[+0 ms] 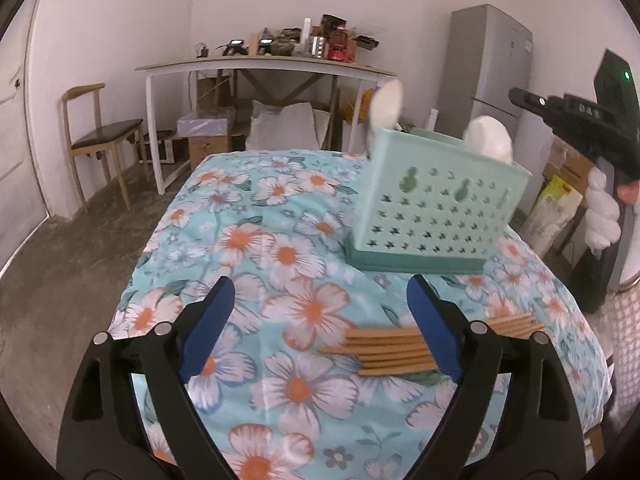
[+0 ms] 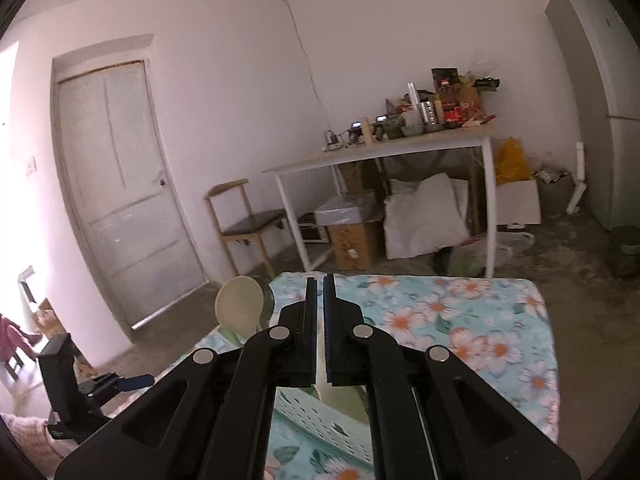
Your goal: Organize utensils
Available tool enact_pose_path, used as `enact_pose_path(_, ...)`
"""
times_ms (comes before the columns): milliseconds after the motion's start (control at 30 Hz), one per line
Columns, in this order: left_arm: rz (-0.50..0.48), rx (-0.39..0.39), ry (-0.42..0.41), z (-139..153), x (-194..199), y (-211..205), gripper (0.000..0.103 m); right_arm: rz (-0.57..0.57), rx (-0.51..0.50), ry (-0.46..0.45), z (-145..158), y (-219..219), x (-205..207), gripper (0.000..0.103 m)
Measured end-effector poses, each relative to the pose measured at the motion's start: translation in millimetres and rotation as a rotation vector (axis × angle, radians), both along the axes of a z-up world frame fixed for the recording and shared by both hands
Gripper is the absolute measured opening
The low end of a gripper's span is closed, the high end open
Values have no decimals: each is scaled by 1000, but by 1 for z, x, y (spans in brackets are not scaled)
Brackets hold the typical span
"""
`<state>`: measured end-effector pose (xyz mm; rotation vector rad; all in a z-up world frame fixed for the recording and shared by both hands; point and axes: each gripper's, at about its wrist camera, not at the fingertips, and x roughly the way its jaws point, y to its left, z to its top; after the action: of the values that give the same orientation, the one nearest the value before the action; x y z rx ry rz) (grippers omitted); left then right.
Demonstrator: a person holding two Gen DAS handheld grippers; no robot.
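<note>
A mint-green perforated utensil holder (image 1: 436, 208) stands on the floral tablecloth (image 1: 280, 264), with two white spoons (image 1: 386, 106) sticking up from it. A bundle of wooden chopsticks (image 1: 384, 350) lies on the cloth in front of it. My left gripper (image 1: 320, 312) is open and empty; its right finger overlaps the chopsticks. My right gripper (image 2: 320, 312) has its jaws nearly closed on a thin white spoon handle (image 2: 338, 396) above the holder (image 2: 320, 420). Another pale spoon (image 2: 240, 308) stands to its left. The right gripper body shows in the left wrist view (image 1: 580, 120).
A white-legged table (image 1: 264, 68) with clutter stands at the back wall, a wooden chair (image 1: 100, 140) to its left, boxes and bags beneath. A grey fridge (image 1: 488, 72) stands at the right. A door (image 2: 120, 184) is at the left.
</note>
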<state>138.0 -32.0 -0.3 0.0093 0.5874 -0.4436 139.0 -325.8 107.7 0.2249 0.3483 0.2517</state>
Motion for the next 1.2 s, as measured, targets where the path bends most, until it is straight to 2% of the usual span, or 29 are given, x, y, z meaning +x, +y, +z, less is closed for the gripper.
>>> enact_pose_path(67,-7,-1,-2,0,-5,-2,86,-28,14,-13,8,-4,-10,25)
enact_pose_path(267,-3,-9,-2,2,-17,1,88,-59,63,-45,16,-9,-53,29)
enact_pose_path(400,14,11,19,-5,-25,3,90,-41,98,4,-3,-3,-77,29)
enact_pose_path(467,29,26,41,-13,-27,3,91,-6,132,82,-27,4,-84,29)
enact_pose_path(533,47,54,83,-25,-26,0,91,3,125,178,-53,17,-82,29)
enact_pose_path(667,94,102,170,-51,-21,-4,91,8,141,402,-113,43,-68,29)
enact_pose_path(733,123,107,224,-66,-18,-2,91,-4,127,467,-133,53,-59,29)
enact_pose_path(833,126,115,231,-69,-18,-3,92,-7,131,535,-158,66,-52,28)
enact_pose_path(900,124,131,231,-70,-18,-3,92,-15,94,511,-162,75,-59,28)
enact_pose_path(1033,124,112,235,-68,-17,-3,92,1,-6,502,-160,94,-71,28)
enact_pose_path(1200,125,117,236,-68,-17,-4,93,8,-162,464,-154,119,-91,28)
